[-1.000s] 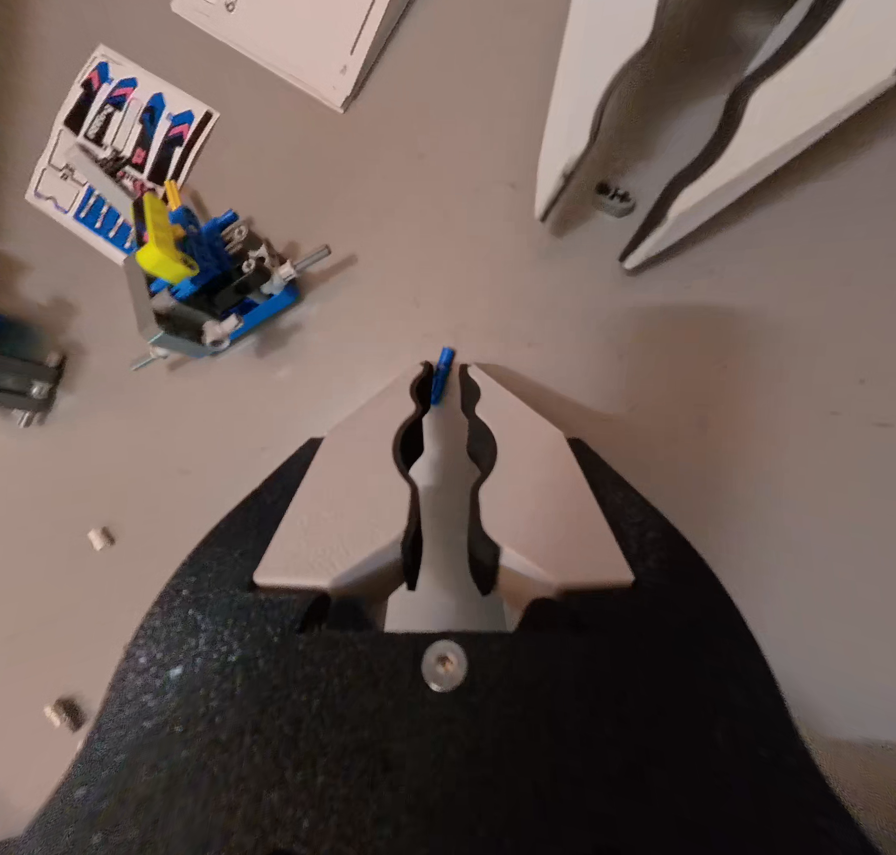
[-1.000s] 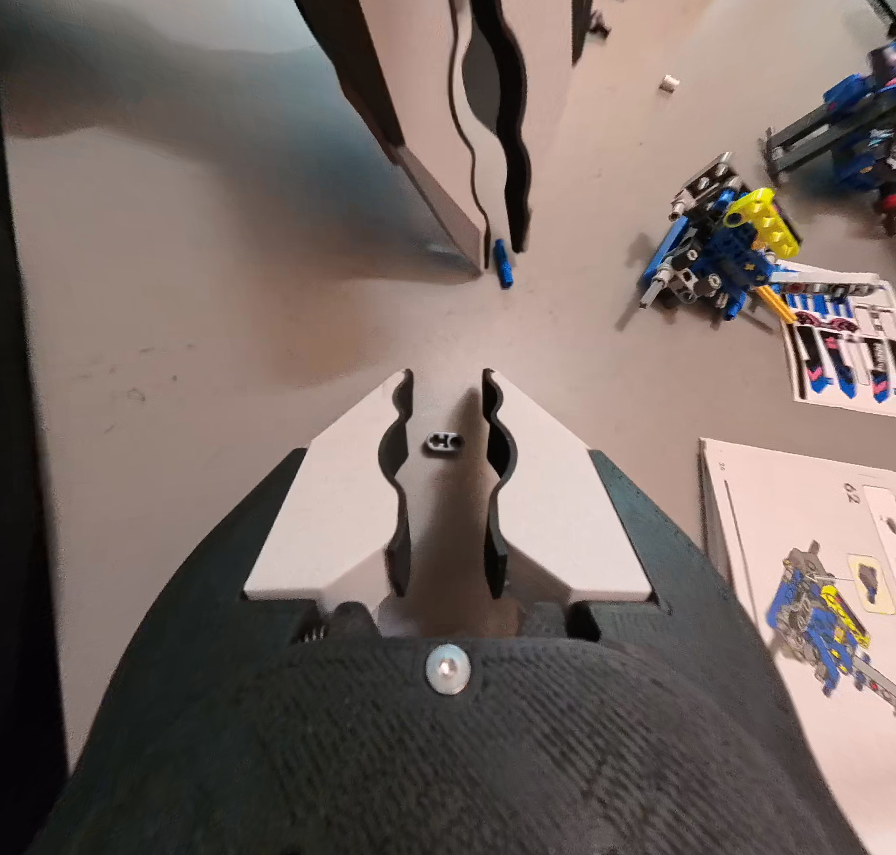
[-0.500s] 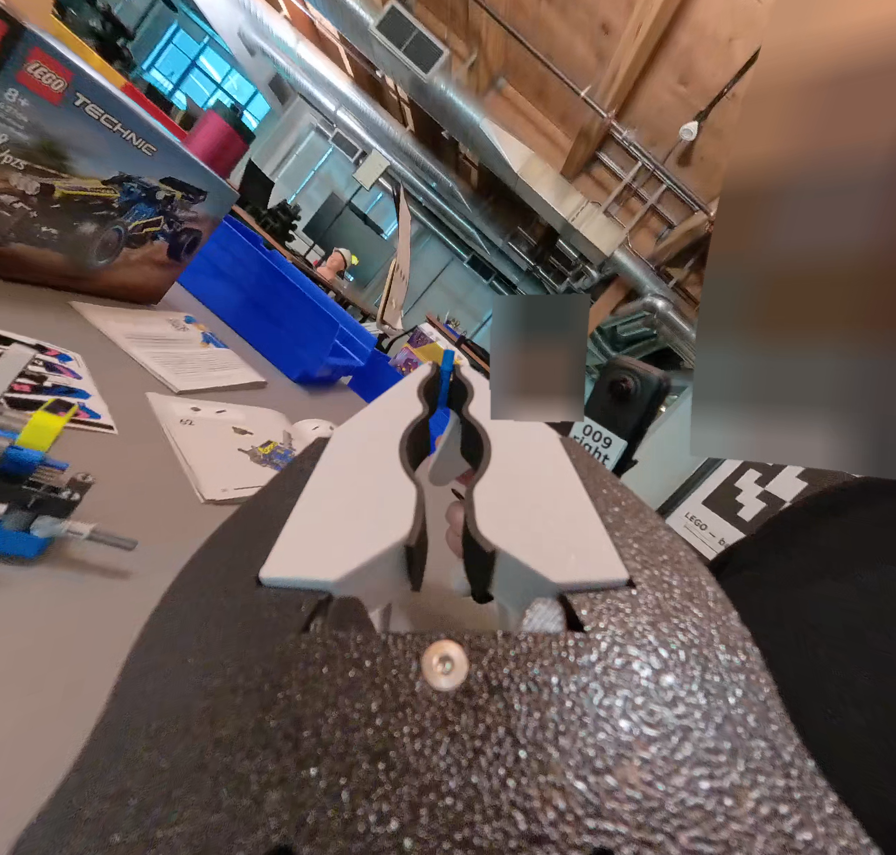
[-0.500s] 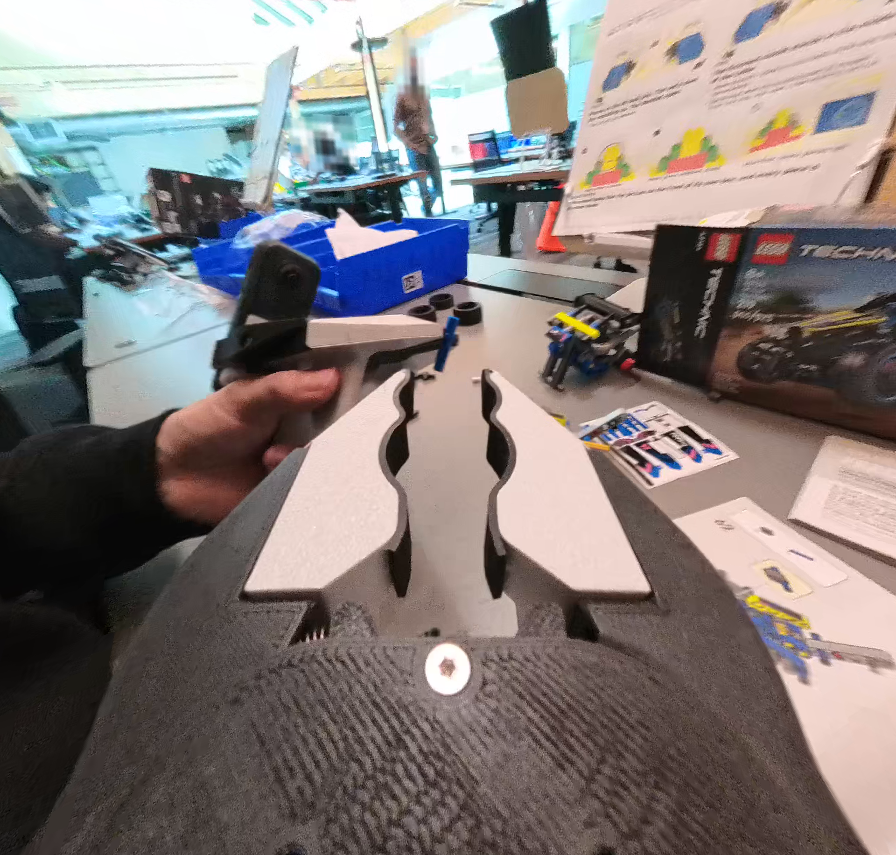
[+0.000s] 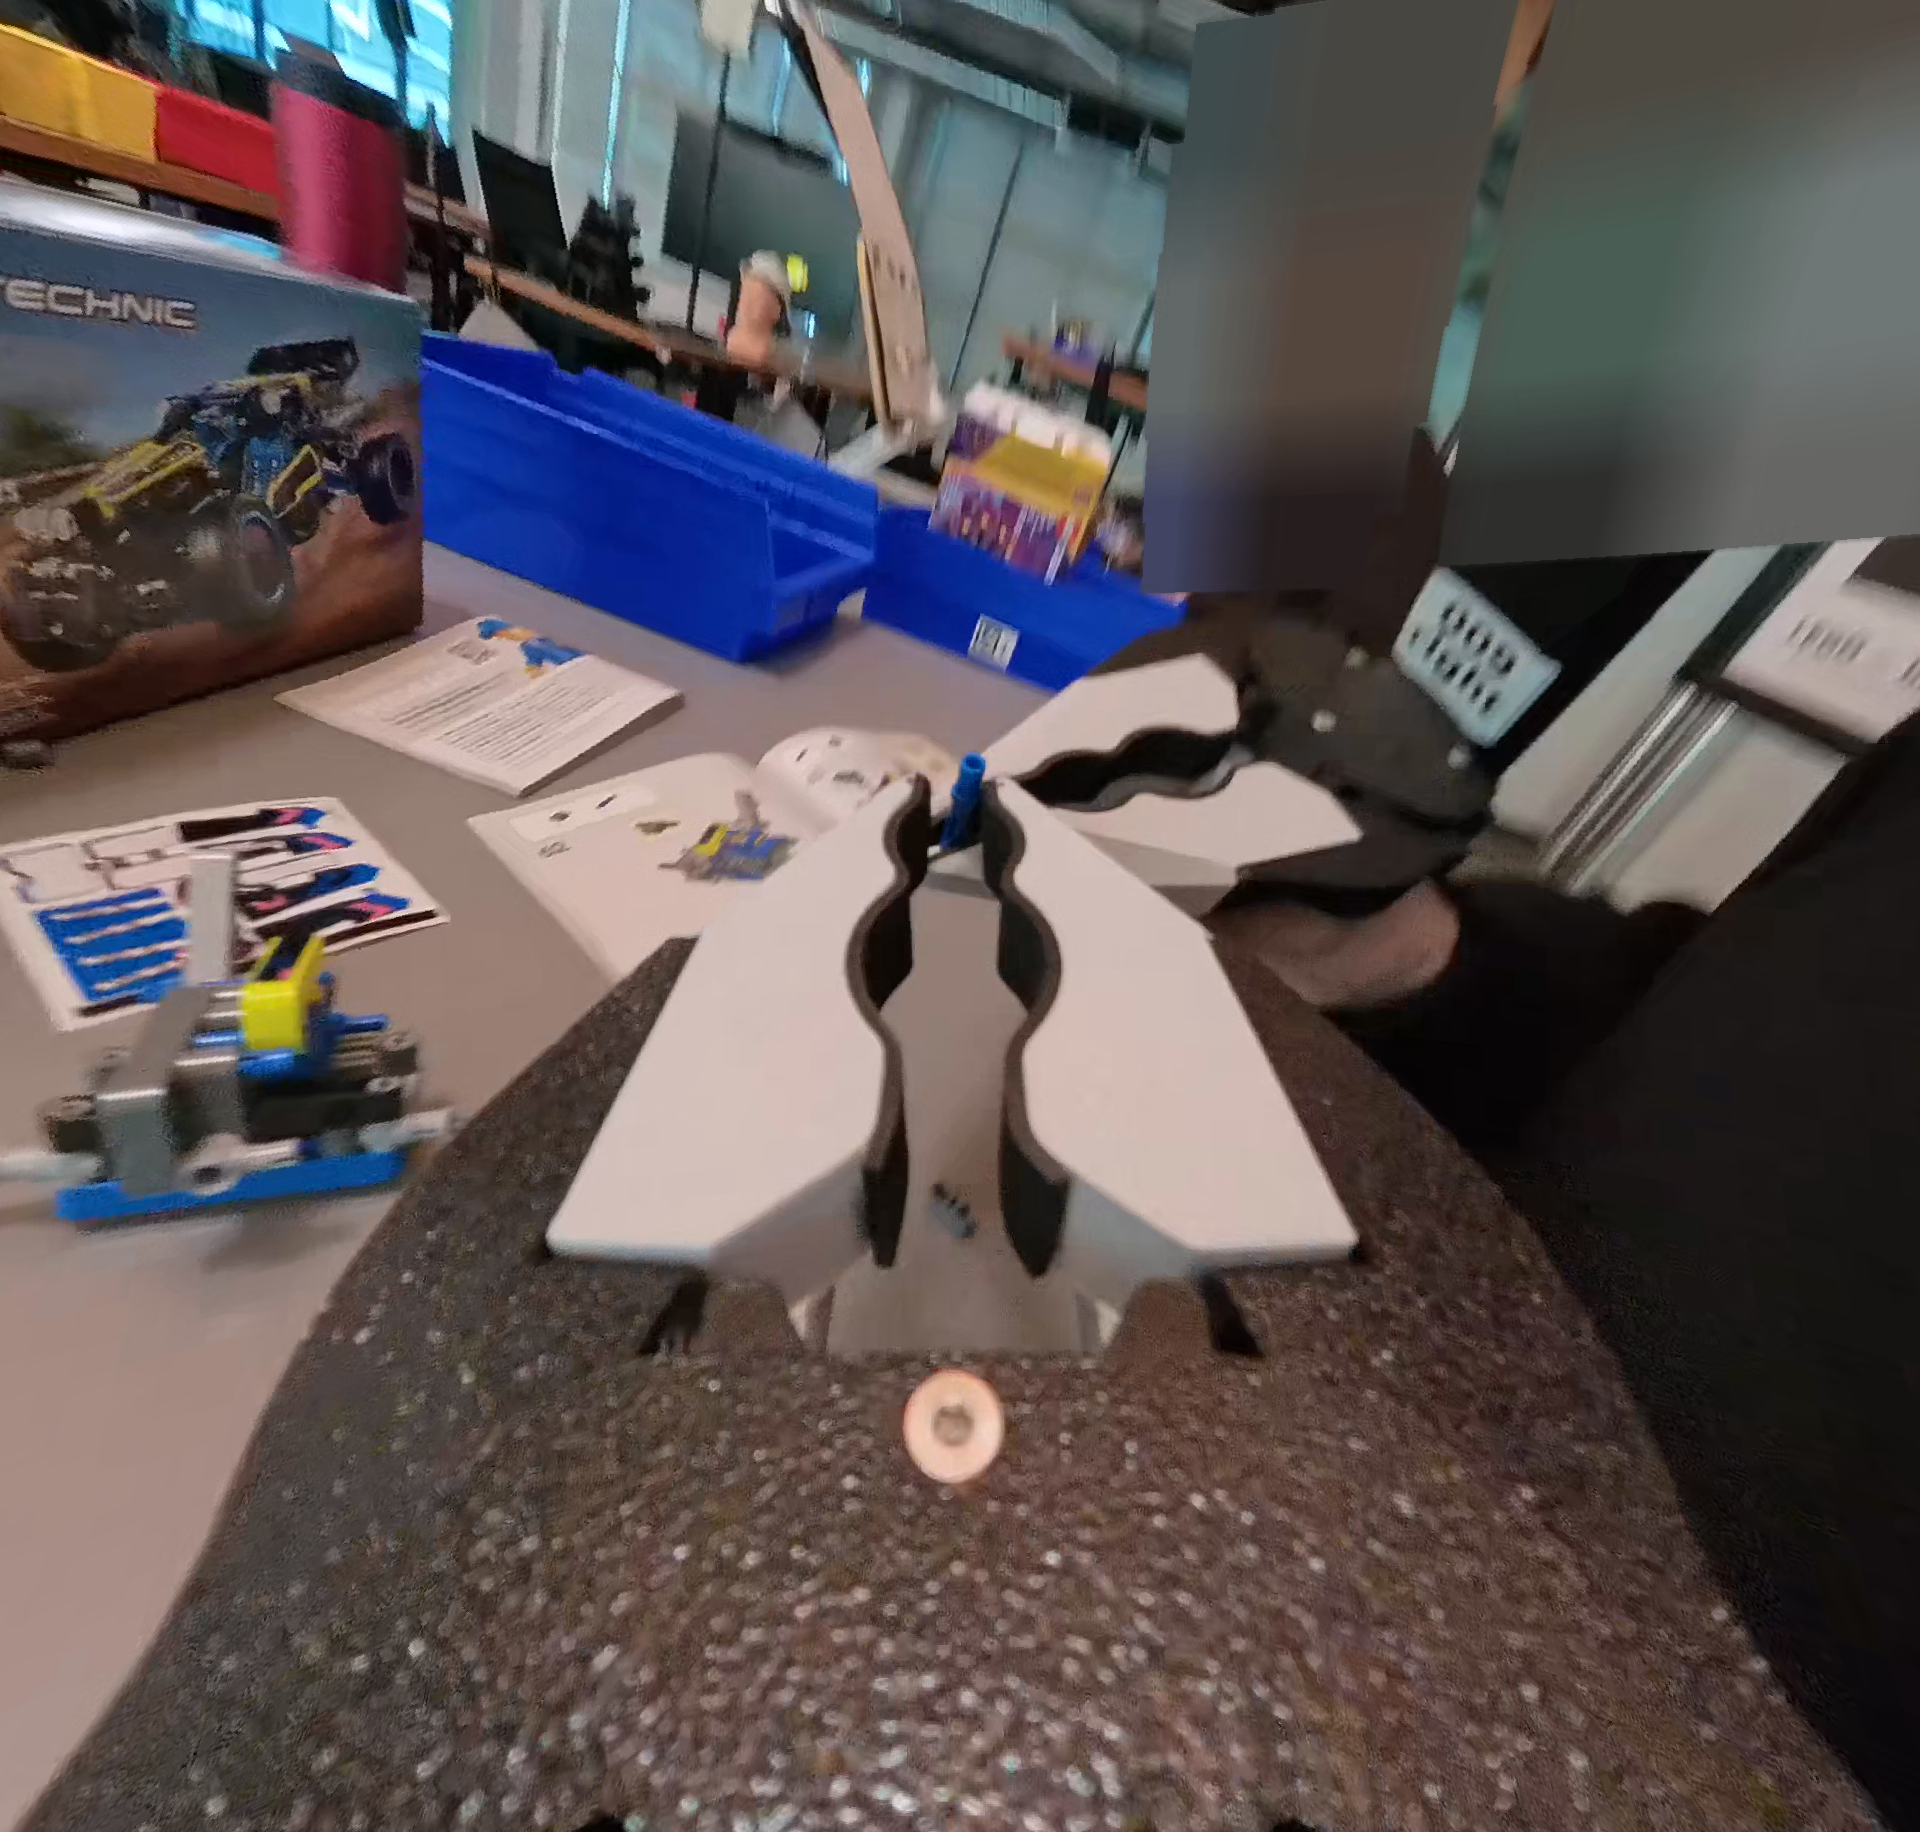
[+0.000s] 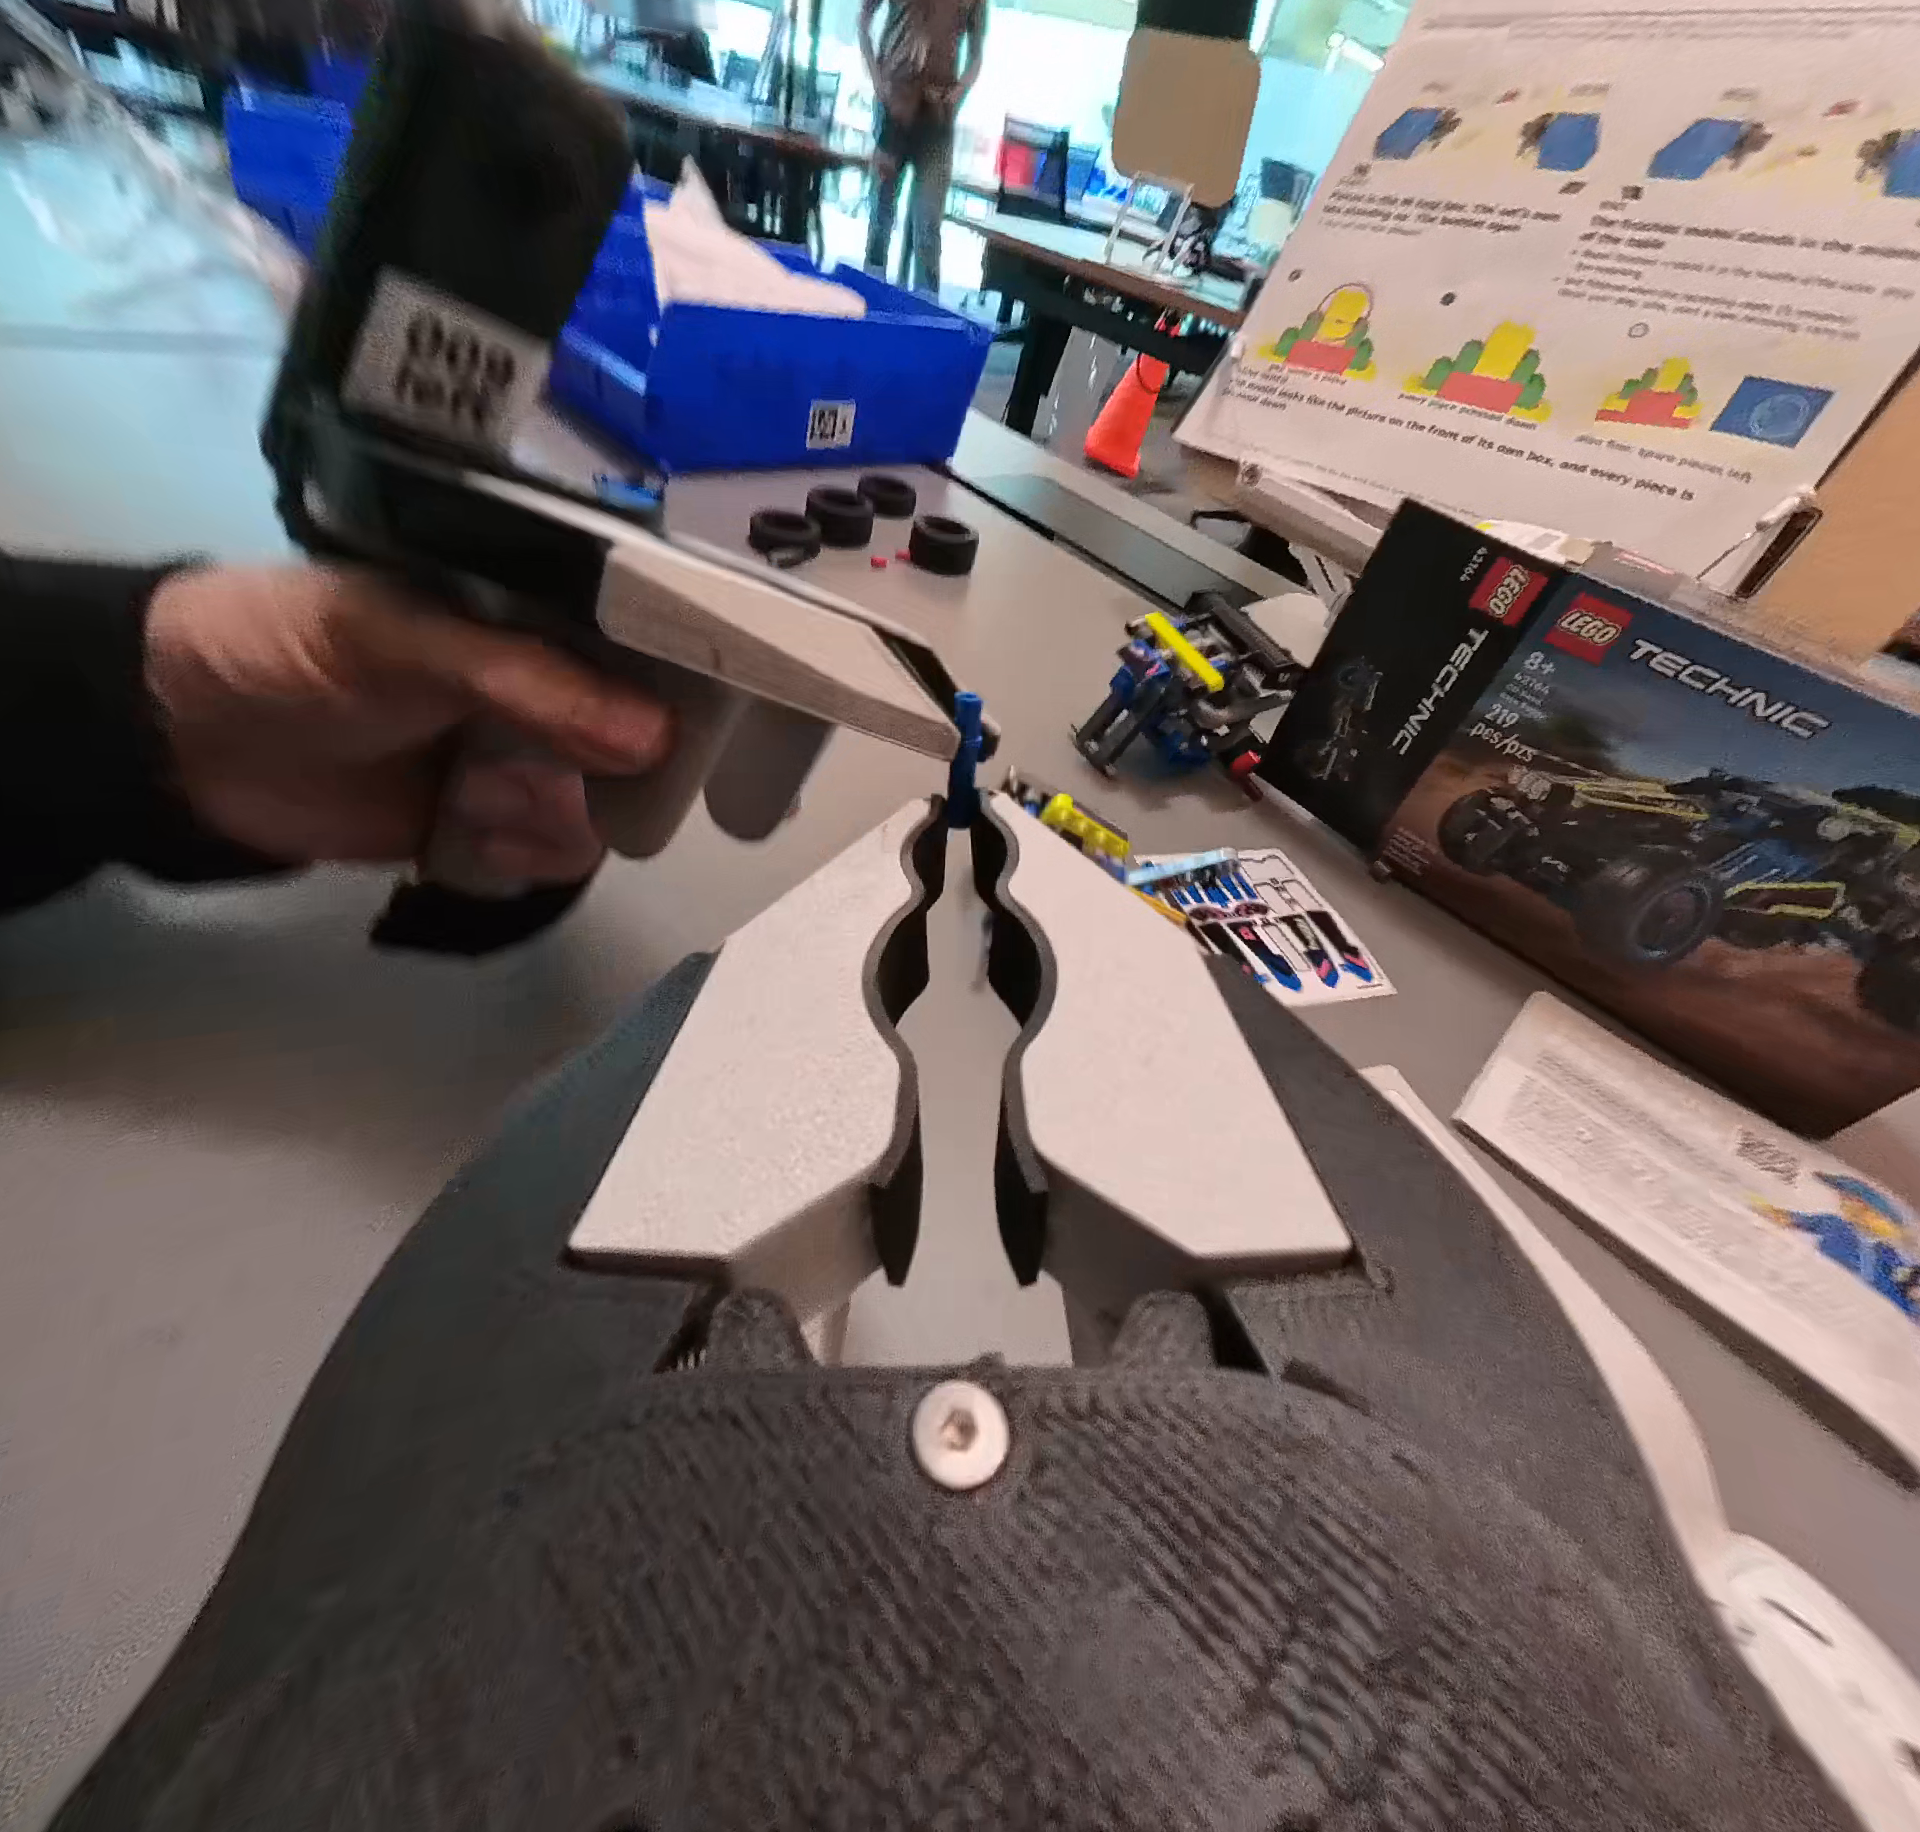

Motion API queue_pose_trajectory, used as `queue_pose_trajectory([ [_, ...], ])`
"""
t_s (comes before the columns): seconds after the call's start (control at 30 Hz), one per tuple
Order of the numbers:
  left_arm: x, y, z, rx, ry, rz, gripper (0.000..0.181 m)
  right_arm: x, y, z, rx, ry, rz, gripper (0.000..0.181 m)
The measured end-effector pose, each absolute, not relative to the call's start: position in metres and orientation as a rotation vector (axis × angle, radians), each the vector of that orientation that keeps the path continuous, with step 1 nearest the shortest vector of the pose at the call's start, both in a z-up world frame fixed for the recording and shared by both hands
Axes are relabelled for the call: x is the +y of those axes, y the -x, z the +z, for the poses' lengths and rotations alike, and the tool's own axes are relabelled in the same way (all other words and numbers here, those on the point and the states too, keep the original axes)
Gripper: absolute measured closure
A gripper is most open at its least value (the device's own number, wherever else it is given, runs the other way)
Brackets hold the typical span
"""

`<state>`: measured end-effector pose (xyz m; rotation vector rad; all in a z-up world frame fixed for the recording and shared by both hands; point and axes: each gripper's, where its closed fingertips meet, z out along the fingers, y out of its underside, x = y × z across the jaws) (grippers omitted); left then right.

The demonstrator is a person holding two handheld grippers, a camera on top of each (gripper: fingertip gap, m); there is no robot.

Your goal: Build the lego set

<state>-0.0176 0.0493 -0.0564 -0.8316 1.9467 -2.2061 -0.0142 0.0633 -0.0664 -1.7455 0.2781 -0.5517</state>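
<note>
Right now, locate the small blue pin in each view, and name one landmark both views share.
Left wrist view: the blue pin stands just above centre, pinched at the tips of the left hand-held gripper.
Right wrist view: the blue pin sits near centre, between the tips of both hand-held grippers.
Shared landmark: the sticker sheet lying flat on the table.

Your blue pin (image 5: 964, 795) is mostly hidden between the fingertips; only its top shows at frame centre. The set's box (image 5: 197, 473) is cut off at the left edge. Your hand (image 6: 384, 722) at left is motion-blurred. The small dark bit (image 5: 951, 1208) between the fingers is too small to identify.
</note>
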Motion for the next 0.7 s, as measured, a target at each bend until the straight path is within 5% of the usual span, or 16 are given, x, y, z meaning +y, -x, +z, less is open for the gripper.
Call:
queue_pose_trajectory([
  [0.27, 0.057, 0.030, -0.091, 2.382, 0.525, -1.638, 0.178, 0.069, 0.024, -0.097, 0.065, 1.970, -0.698, 0.178],
  [0.7, 0.063, 0.044, -0.112, 2.540, 0.364, -1.408, 0.179, 0.074, 0.037, -0.118, -0.060, 2.054, -0.597, 0.178],
])
